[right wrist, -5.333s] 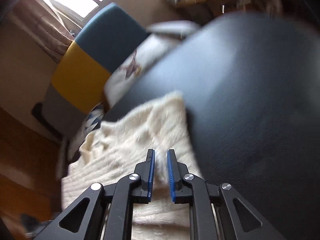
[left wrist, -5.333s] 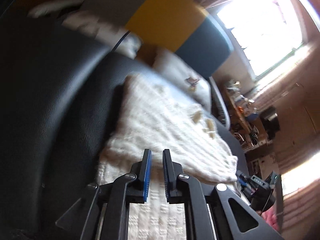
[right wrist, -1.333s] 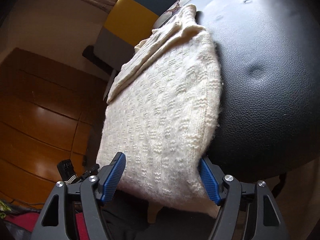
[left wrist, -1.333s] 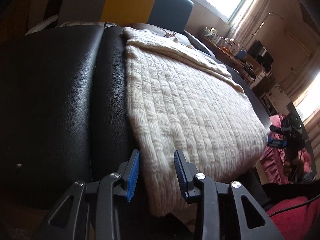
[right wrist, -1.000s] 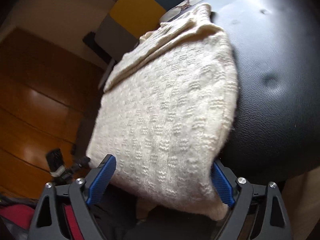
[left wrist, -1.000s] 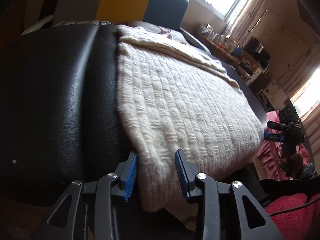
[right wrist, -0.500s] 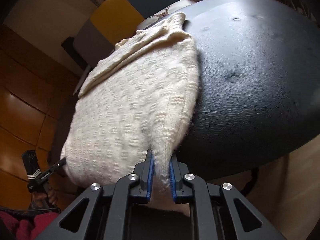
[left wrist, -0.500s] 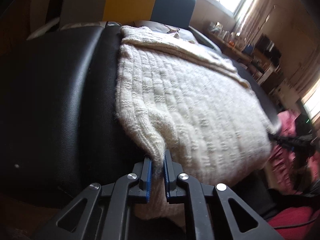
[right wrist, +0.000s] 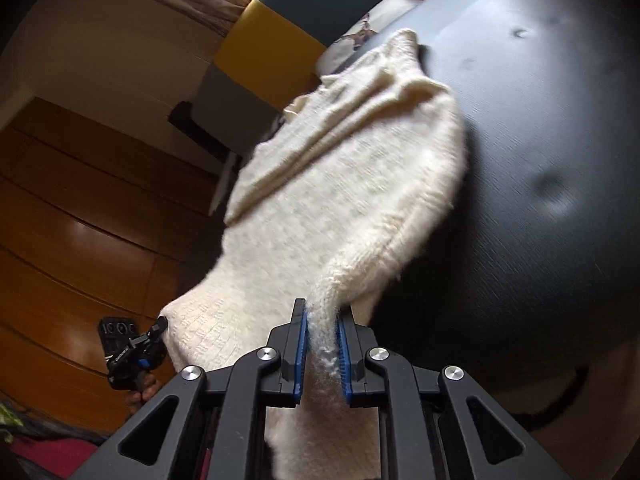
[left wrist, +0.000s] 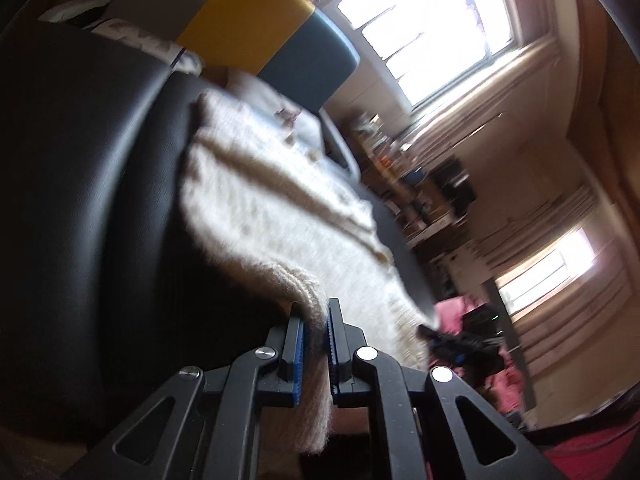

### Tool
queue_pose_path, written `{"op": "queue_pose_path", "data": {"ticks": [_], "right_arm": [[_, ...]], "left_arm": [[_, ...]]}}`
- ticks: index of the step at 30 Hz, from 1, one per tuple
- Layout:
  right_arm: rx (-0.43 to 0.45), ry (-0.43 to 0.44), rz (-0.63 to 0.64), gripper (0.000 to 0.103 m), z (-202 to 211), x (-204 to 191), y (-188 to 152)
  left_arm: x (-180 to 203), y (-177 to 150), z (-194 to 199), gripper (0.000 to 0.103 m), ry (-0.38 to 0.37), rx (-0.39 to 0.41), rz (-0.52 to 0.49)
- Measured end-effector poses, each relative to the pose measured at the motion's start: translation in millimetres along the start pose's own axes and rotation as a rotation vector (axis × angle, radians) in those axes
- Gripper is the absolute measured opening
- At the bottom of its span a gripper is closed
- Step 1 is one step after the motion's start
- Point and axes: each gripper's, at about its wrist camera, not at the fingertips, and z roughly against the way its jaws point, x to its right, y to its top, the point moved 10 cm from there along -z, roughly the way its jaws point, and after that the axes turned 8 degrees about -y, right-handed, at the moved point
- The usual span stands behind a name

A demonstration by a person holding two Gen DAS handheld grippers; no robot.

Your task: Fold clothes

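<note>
A cream knitted sweater [left wrist: 280,216] [right wrist: 340,184] lies folded on a black leather surface [left wrist: 80,184] [right wrist: 540,120]. Its near edge is raised off the leather. My left gripper [left wrist: 314,320] is shut on the near left corner of the knit, which hangs down between the blue pads. My right gripper [right wrist: 322,320] is shut on the near right corner, and fabric trails down below its fingers. In the right wrist view the other gripper [right wrist: 132,352] shows at the sweater's far corner.
A grey, yellow and teal chair back [left wrist: 264,36] [right wrist: 288,28] stands behind the leather surface, with a patterned cushion [right wrist: 360,36] against it. A cluttered shelf [left wrist: 416,184] and bright windows [left wrist: 424,28] are on the right. Wooden flooring [right wrist: 80,216] lies beside the leather surface.
Both grippers closed from open onto the sweater's near corners about half a second ago. Since then they have lifted the near edge up, and the views tilt.
</note>
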Motion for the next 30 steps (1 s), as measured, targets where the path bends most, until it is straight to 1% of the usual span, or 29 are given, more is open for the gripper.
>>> {"op": "queue_pose_path", "data": {"ticks": [3,6,8,10,12,14,15,16,17,18,19,20,21,23,26,30], "right_arm": [[0.009,0.041,-0.009,0.014,-5,-12,17],[0.029,0.059,-0.003,0.014,-16,-24,49],[0.044,0.058,0.003,0.014,-27,-30,78],[0.058,0.050,0.002,0.014,-40,-33,107],[0.076,0.043,-0.029,0.014,-55,-29,143],[0.091,0.017,-0.071,0.014,-75,-18,181],[0.083,-0.006,-0.101,0.014,-89,-9,196],[0.068,-0.026,-0.134,0.014,-101,1,205],[0.040,-0.052,-0.165,0.014,-117,13,210],[0.034,-0.046,-0.173,0.014,-122,19,209],[0.028,-0.040,-0.182,0.010,-127,24,208],[0.022,-0.034,-0.191,0.010,-132,30,207],[0.017,-0.028,-0.197,0.010,-136,34,206],[0.013,-0.023,-0.171,0.010,-128,31,193],[-0.006,-0.011,-0.155,0.010,-112,26,166],[-0.038,0.006,-0.165,0.010,-86,20,122]], "left_arm": [[7,31,-3,0.008,-0.036,0.041,-0.017],[12,65,-16,0.008,-0.047,0.063,-0.053],[13,91,-29,0.008,-0.040,0.079,-0.080],[8,119,-45,0.008,-0.036,0.101,-0.079],[2,148,-61,0.008,-0.033,0.124,-0.074],[-18,181,-84,0.008,0.000,0.143,-0.057],[-32,195,-98,0.008,0.020,0.140,-0.034],[-51,205,-114,0.008,0.032,0.124,0.010],[-76,211,-132,0.008,0.072,0.102,0.047],[-104,210,-150,0.008,0.129,0.067,0.090],[-127,203,-164,0.008,0.165,0.023,0.130],[-149,193,-176,0.008,0.194,-0.022,0.167],[-158,188,-180,0.008,0.182,-0.026,0.173],[-157,181,-172,0.008,0.136,-0.006,0.186],[-146,153,-154,0.008,0.157,-0.041,0.136],[-127,105,-117,0.008,0.177,-0.082,0.118]]}}
